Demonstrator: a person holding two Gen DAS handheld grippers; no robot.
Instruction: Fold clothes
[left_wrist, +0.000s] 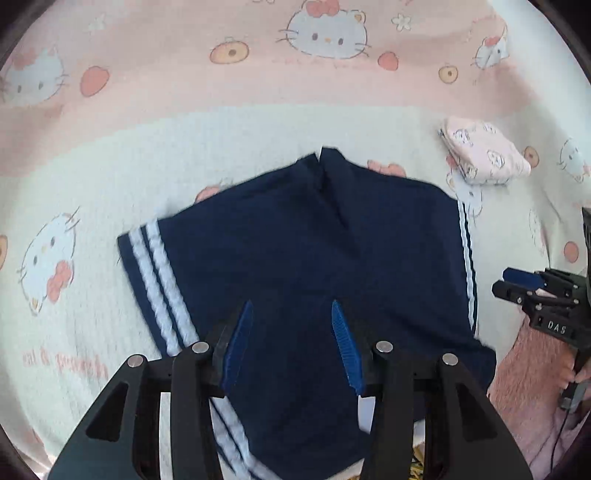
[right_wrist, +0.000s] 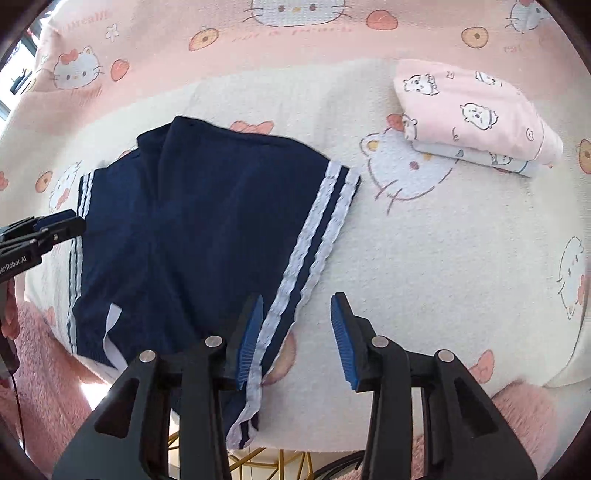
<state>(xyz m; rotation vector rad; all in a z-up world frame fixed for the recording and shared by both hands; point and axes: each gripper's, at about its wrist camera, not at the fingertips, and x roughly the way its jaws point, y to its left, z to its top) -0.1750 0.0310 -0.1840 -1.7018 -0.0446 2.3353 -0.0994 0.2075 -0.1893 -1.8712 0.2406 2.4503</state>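
While I hold both tongs pointing steeply down over the navy shorts (left_wrist: 295, 251), neither has hold of anything. My left tongs (left_wrist: 293, 341) stand partly open above the shorts' waist end, blue pads apart with dark cloth showing below the gap, not pinched. My right tongs (right_wrist: 295, 332) stand partly open too, over the shorts' right edge; the left pad sits just above the white side stripe (right_wrist: 314, 240) and the right pad hangs over bare blanket, with nothing clamped between them.

The shorts lie spread flat on the cat-print blanket (right_wrist: 424, 258), legs pointing away from me and the waistband nearest me, where it hangs a little over the blanket's near edge. Twin white stripes run down each outer side of the shorts. A white tag (right_wrist: 112, 317) shows near the waistband on the shorts' left part, as seen from my right wrist.

Beyond the shorts and off to their right, well apart, lies a folded pink garment (right_wrist: 476, 110) with small animal prints, resting on another folded pale piece. Past the shorts' leg ends, the blanket turns from cream to a pink band. Nearer me than the shorts, on either side, fuzzy pink fabric (left_wrist: 528, 373) shows under the blanket's edge.
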